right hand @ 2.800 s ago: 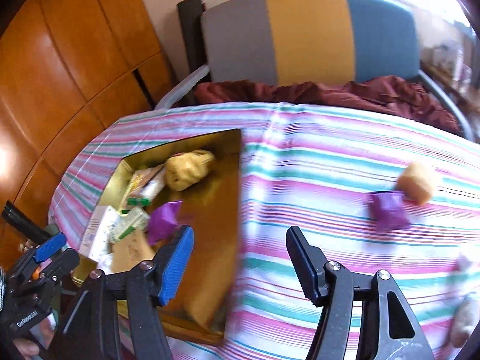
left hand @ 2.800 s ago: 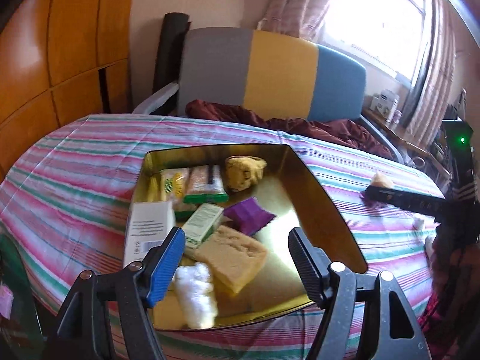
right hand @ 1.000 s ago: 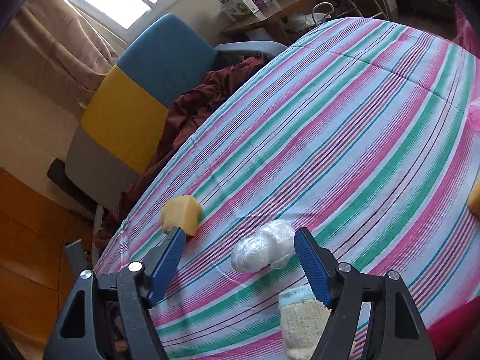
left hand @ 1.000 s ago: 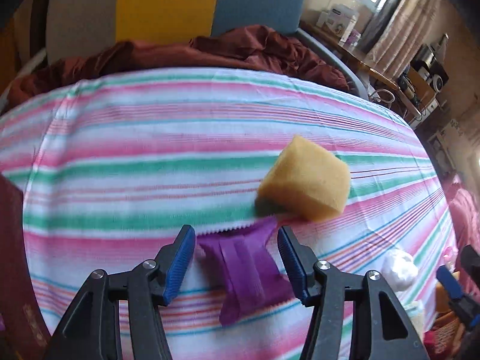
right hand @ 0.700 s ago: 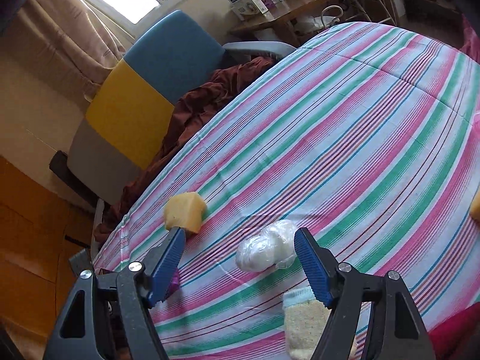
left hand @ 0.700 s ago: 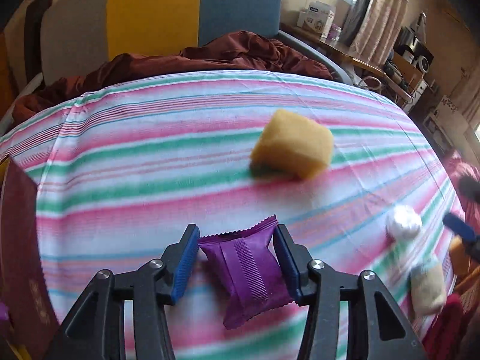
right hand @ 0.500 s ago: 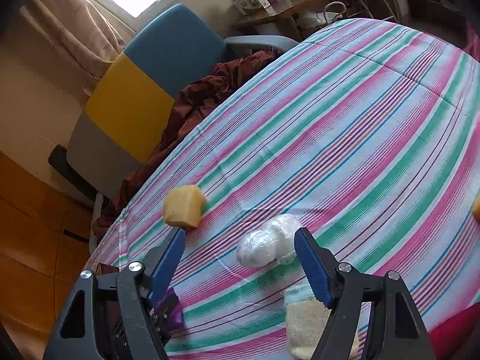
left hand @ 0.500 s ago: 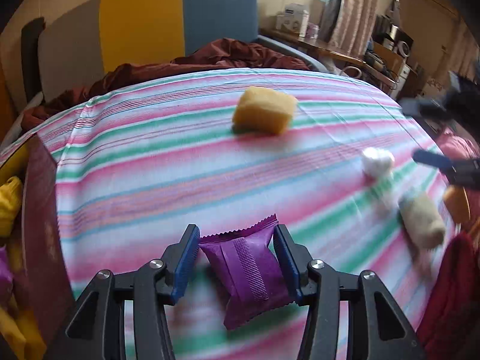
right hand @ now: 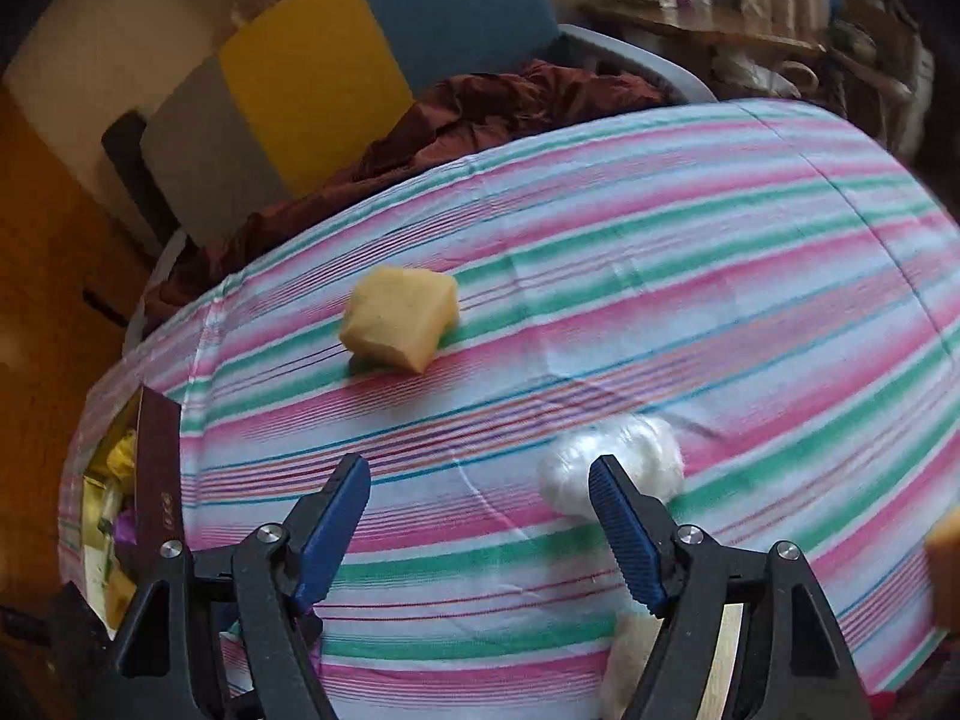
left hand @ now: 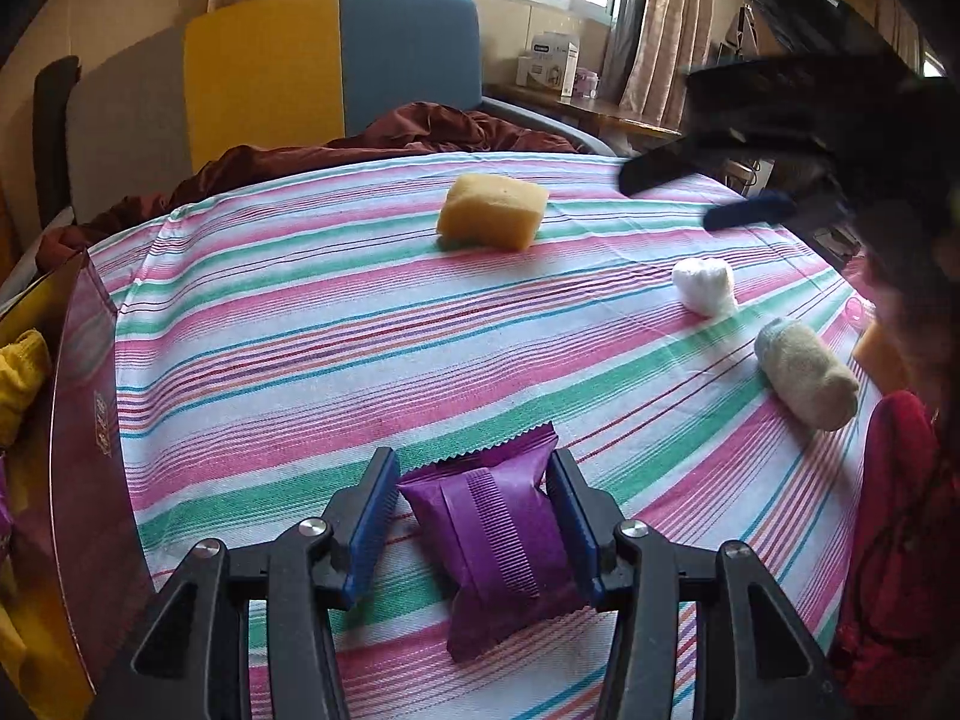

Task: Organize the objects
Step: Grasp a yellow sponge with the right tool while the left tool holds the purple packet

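Note:
My left gripper point(left hand: 474, 510) is shut on a purple snack packet point(left hand: 498, 534) and holds it above the striped tablecloth, near the open gold box point(left hand: 78, 420) at the left edge. A yellow sponge point(left hand: 492, 211) lies further back; it also shows in the right wrist view point(right hand: 399, 318). A white plastic-wrapped ball point(left hand: 705, 285) and a rolled beige sock point(left hand: 804, 375) lie to the right. My right gripper point(right hand: 480, 516) is open and empty, hovering over the cloth with the white ball point(right hand: 612, 471) just behind its right finger.
A grey, yellow and blue chair point(left hand: 288, 66) with a dark red cloth point(left hand: 384, 135) stands behind the table. The box point(right hand: 144, 468) holds several items. An orange object point(left hand: 879, 354) lies at the right table edge. A red garment point(left hand: 888, 540) hangs there.
My left gripper closed on the purple packet, lifted it and carried it left toward the box. My right gripper swung left, away from the white ball, and stayed open.

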A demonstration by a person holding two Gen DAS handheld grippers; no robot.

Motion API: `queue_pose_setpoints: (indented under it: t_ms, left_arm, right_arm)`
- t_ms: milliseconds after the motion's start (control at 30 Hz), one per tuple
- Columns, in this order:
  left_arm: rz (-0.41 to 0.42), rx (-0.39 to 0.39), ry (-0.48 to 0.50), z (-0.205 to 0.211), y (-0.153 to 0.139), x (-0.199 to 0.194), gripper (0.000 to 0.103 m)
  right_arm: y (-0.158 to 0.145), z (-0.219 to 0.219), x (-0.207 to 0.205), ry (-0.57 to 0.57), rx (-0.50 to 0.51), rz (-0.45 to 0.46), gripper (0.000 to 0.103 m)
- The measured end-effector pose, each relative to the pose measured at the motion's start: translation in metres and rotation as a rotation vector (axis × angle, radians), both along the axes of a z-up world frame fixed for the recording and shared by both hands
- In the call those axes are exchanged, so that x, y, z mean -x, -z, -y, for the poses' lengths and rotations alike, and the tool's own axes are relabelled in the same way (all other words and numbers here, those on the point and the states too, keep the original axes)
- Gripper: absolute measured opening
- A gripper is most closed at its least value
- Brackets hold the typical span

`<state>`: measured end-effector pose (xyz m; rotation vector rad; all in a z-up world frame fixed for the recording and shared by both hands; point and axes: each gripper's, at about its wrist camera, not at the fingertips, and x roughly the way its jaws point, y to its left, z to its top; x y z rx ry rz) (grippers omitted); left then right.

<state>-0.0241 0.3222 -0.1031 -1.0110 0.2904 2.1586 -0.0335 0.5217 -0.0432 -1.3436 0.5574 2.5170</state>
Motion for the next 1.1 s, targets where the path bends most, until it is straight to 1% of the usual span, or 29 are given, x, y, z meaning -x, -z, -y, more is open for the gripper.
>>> queue_pose_setpoints:
  t_ms: [100,200,267,367,467,533,567,633,667,700,767,833,900,933,967,1000,1033,1067,1100]
  left_arm:
    - [0.002,-0.01,0.003,0.001,0.001,0.0,0.052]
    - [0.01,-0.023,0.004,0.002,0.002,0.001,0.052]
    - [0.017,-0.031,0.006,0.003,0.002,0.003,0.052]
    - [0.018,-0.035,0.008,0.003,0.003,0.003,0.052]
    - [0.017,-0.034,0.009,0.004,0.004,0.003,0.052]
    - [0.017,-0.035,0.009,0.003,0.004,0.003,0.052]
    - [0.018,-0.033,0.009,0.003,0.004,0.003,0.051]
    - [0.012,-0.028,0.008,0.004,0.004,0.001,0.051]
    - [0.011,-0.027,0.008,0.003,0.004,0.001,0.051]
    - [0.01,-0.026,0.008,0.003,0.004,0.001,0.051]
    - [0.01,-0.026,0.008,0.004,0.003,0.001,0.051]
    - [0.012,-0.029,0.008,0.006,0.003,0.001,0.051]
    - [0.009,-0.027,0.008,0.006,0.003,0.0,0.051]
    - [0.008,-0.027,0.008,0.007,0.002,0.0,0.051]
    - [0.008,-0.027,0.008,0.007,0.002,0.001,0.051]
    - [0.008,-0.027,0.008,0.006,0.002,0.001,0.051]
    - [0.008,-0.026,0.008,0.006,0.002,0.001,0.051]
    - [0.007,-0.026,0.008,0.006,0.002,0.001,0.051]
    - [0.007,-0.025,0.008,0.006,0.002,0.001,0.051]
  right_arm:
    - [-0.002,0.014,0.04,-0.127,-0.104,0.034,0.083]
    - [0.005,0.025,0.082,-0.23,-0.226,0.113,0.084]
    - [0.014,0.029,0.102,-0.274,-0.305,0.164,0.085]
    - [0.029,0.028,0.128,-0.33,-0.34,0.235,0.091]
    - [0.044,0.029,0.146,-0.362,-0.371,0.284,0.091]
    - [0.053,0.028,0.156,-0.358,-0.394,0.307,0.092]
    - [0.056,0.028,0.159,-0.359,-0.388,0.309,0.091]
    - [0.06,0.03,0.159,-0.368,-0.364,0.301,0.077]
    - [0.058,0.032,0.157,-0.371,-0.343,0.285,0.065]
    - [0.057,0.036,0.154,-0.362,-0.358,0.282,0.063]
    - [0.056,0.038,0.145,-0.342,-0.339,0.278,0.06]
    - [0.056,0.036,0.132,-0.307,-0.273,0.28,0.06]
    - [0.061,0.033,0.116,-0.262,-0.195,0.312,0.06]
    - [0.062,0.031,0.106,-0.238,-0.155,0.313,0.06]
    - [0.061,0.031,0.096,-0.22,-0.135,0.315,0.057]
    - [0.061,0.033,0.086,-0.205,-0.132,0.319,0.046]
    - [0.059,0.037,0.076,-0.197,-0.126,0.313,0.038]
    - [0.058,0.04,0.066,-0.189,-0.112,0.312,0.026]
    - [0.058,0.043,0.057,-0.182,-0.096,0.312,0.021]
